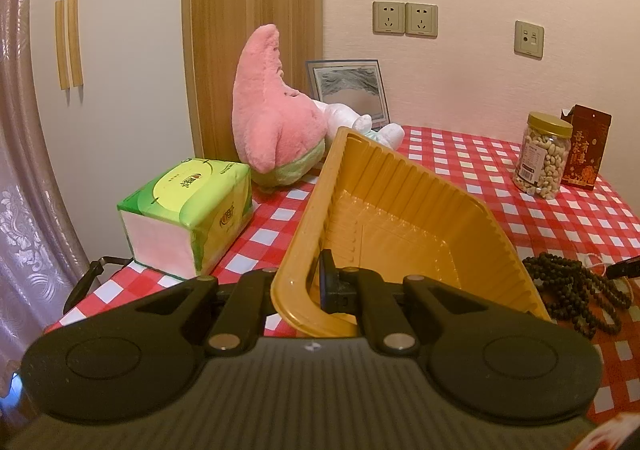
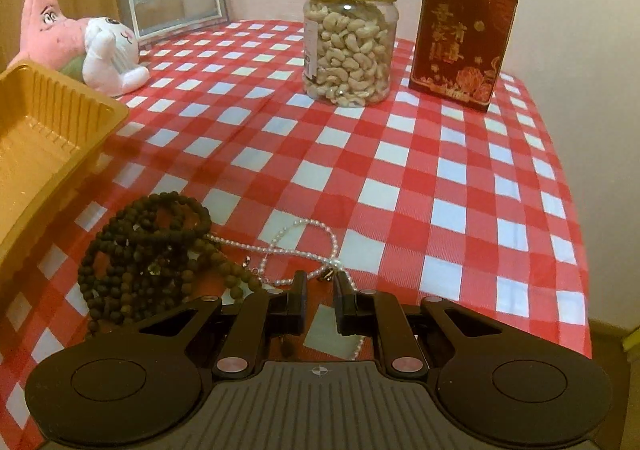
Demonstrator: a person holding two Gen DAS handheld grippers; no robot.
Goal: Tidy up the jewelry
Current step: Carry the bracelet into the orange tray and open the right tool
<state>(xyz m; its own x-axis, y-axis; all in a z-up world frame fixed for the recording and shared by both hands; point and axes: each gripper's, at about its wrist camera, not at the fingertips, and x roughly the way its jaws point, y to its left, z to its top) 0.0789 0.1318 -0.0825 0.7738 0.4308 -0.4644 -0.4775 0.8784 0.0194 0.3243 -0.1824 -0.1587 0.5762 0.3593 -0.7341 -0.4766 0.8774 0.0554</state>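
Here, one tray (image 1: 400, 186), perhaps two necklaces (image 2: 152, 250).

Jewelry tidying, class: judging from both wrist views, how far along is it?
Done: nothing, the yellow tray is empty. In hand: the left hand-held gripper clamps its rim, tilting it. Left: the dark bead strands and pearl strand lie on the tablecloth, at the right hand-held gripper.

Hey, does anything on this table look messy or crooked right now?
Yes. The yellow tray is tipped up on edge, pinched at its rim by the left tongs. Beside it, dark beads and a pearl strand lie tangled together on the cloth.
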